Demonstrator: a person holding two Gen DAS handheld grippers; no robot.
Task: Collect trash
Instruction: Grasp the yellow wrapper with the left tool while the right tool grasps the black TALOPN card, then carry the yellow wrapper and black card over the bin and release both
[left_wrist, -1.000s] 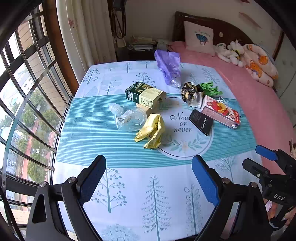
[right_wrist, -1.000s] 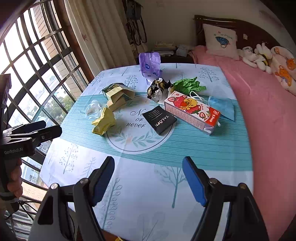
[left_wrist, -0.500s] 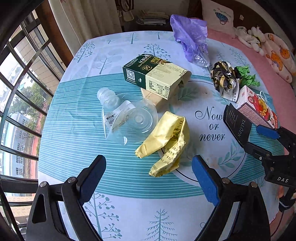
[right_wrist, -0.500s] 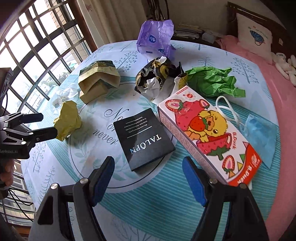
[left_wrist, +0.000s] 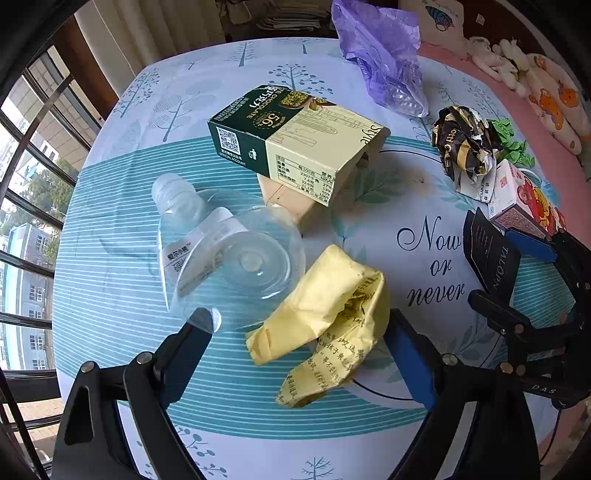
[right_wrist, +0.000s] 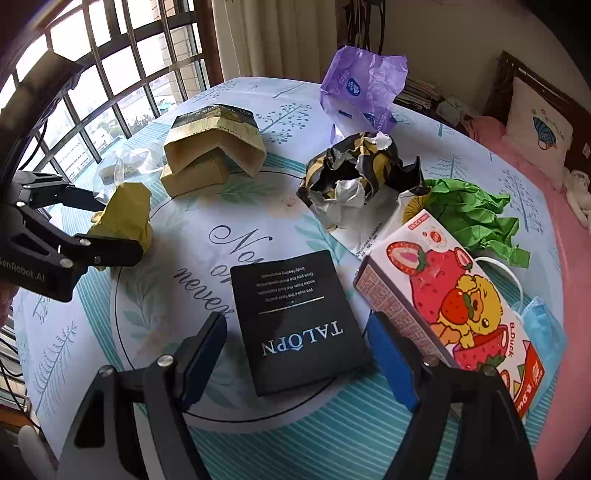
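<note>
Left gripper (left_wrist: 299, 354) wide, jaws just narrowed slightly, yellow wrapper (left_wrist: 325, 321) between pads, contact unclear | right gripper (right_wrist: 297, 354) wide, just widened, black TALOPN packet (right_wrist: 299, 321) between pads, near edge hidden | clear bottle (left_wrist: 218, 243) beyond left claw, outline hard to trace

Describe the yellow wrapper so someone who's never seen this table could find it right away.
Start at the "Now or never" circle printed on the tablecloth. At its window-side edge, beside the clear bottle, lies the yellow wrapper. It is the only crumpled yellow thing, with dark printed characters.
</note>
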